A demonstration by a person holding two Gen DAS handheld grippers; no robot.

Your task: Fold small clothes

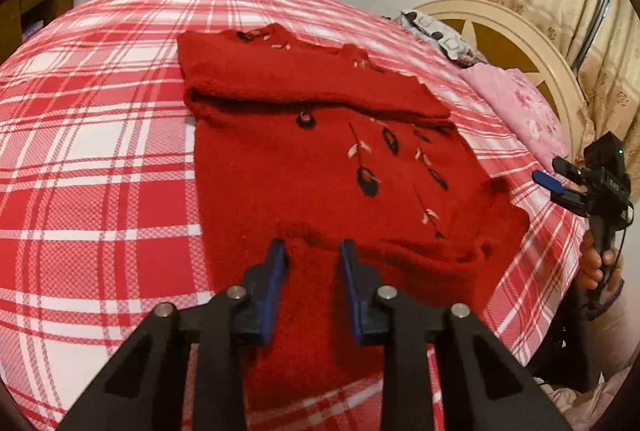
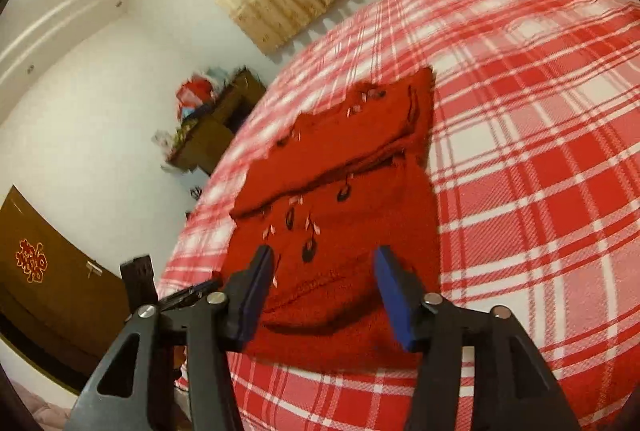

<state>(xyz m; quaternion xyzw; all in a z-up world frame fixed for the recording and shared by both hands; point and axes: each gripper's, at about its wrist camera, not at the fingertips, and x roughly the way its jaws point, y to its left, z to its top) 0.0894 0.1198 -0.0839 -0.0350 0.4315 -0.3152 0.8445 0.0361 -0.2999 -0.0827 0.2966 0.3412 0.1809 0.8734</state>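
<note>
Red sweater [image 1: 320,167] lies part-folded on bed [image 1: 100,151]; my left gripper [image 1: 312,251] and right gripper [image 2: 324,259] hang open, empty, at the hem for the next fold.

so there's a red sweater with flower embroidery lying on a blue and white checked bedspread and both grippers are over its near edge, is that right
Not quite: the bedspread is red and white checked, not blue and white, as both wrist views show. The rest stands: the red sweater with flower embroidery lies on it, and the left gripper and right gripper are over its near edge.
</note>
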